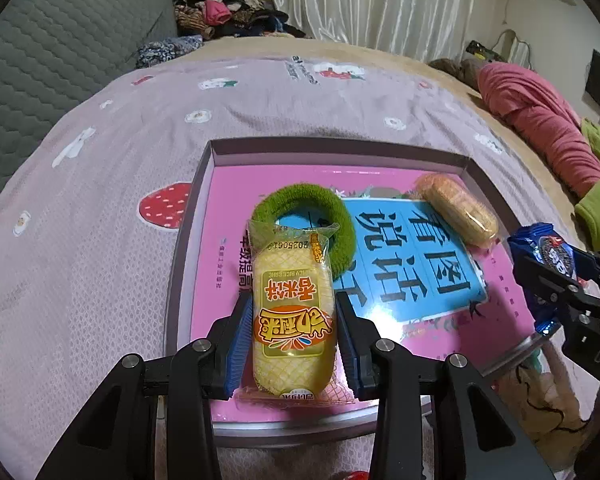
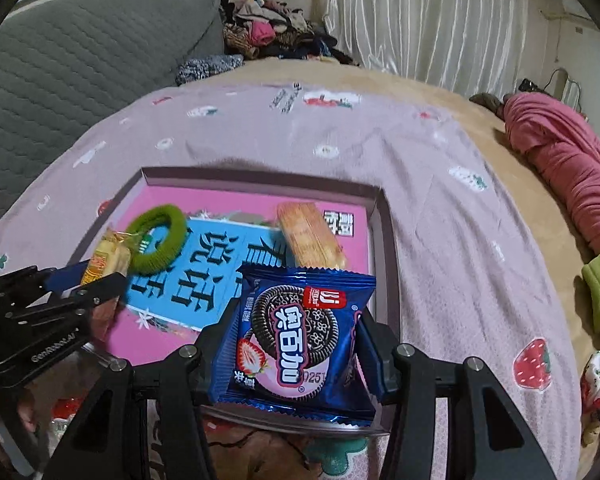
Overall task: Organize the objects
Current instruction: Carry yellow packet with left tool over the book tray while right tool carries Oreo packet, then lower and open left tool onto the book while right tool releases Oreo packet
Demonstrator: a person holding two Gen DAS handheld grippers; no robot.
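Observation:
My left gripper point(image 1: 294, 312) is shut on a yellow rice cake packet point(image 1: 292, 312), held over the near part of a shallow box point(image 1: 340, 148) with a pink and blue printed bottom. My right gripper point(image 2: 298, 336) is shut on a blue cookie packet point(image 2: 300, 336) above the box's point(image 2: 260, 178) near right corner. In the box lie a green fuzzy hair ring point(image 1: 312, 204) and a clear-wrapped biscuit packet point(image 1: 456, 210). The right wrist view shows the ring point(image 2: 158, 240), the biscuit packet point(image 2: 310, 236) and the left gripper point(image 2: 100, 276) with its yellow packet point(image 2: 106, 258) at the left.
The box rests on a bed under a pale purple strawberry-print sheet point(image 1: 112, 168). A grey quilted headboard point(image 1: 60, 40) is at the far left, a clothes pile point(image 1: 228, 4) behind, and pink and green garments point(image 1: 540, 116) lie to the right. White curtains point(image 2: 420, 16) hang at the back.

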